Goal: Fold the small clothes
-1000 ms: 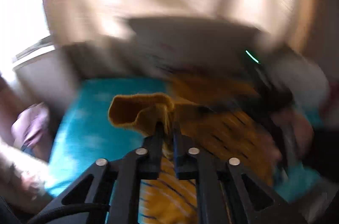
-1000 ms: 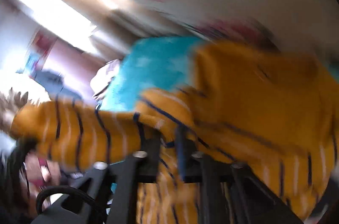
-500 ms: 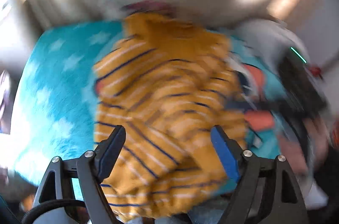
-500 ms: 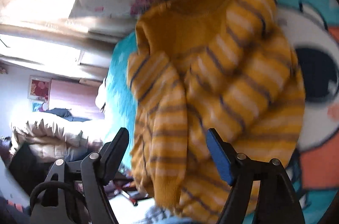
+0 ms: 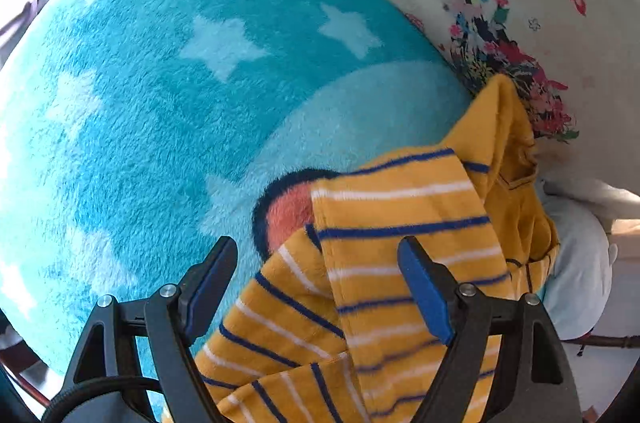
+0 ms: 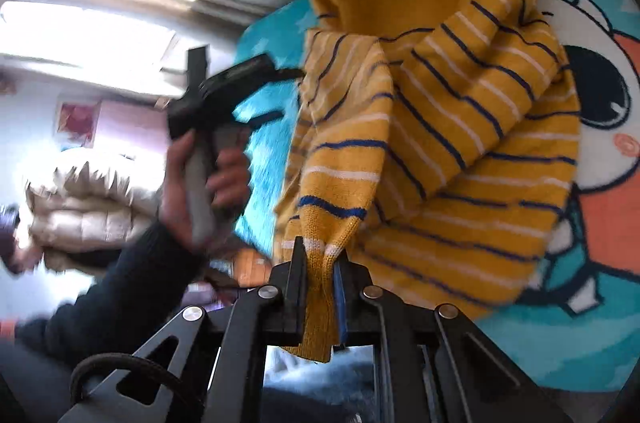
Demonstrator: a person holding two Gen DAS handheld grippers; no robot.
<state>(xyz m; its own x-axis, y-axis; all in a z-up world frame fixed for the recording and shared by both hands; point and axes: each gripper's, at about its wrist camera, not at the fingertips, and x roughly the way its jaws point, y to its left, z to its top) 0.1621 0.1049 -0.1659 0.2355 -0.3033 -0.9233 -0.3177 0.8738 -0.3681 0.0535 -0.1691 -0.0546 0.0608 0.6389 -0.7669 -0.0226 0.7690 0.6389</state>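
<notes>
A small mustard-yellow sweater with navy and white stripes lies on a turquoise fleece blanket, sleeves folded over its body. My right gripper is shut on the cuff of one sleeve at the sweater's near edge. My left gripper is open and empty, its jaws hovering wide over the sweater's left part. In the right wrist view the left gripper is held in a hand at the sweater's left side.
A white pillow with a floral print lies at the head of the blanket, touching the sweater's collar. A cartoon face is printed on the blanket. A beige padded jacket lies off to the left.
Both grippers let go of the sweater and it dropped onto the blanket. The right gripper then shut on a sleeve cuff. The left gripper moved to the left and stays open.
</notes>
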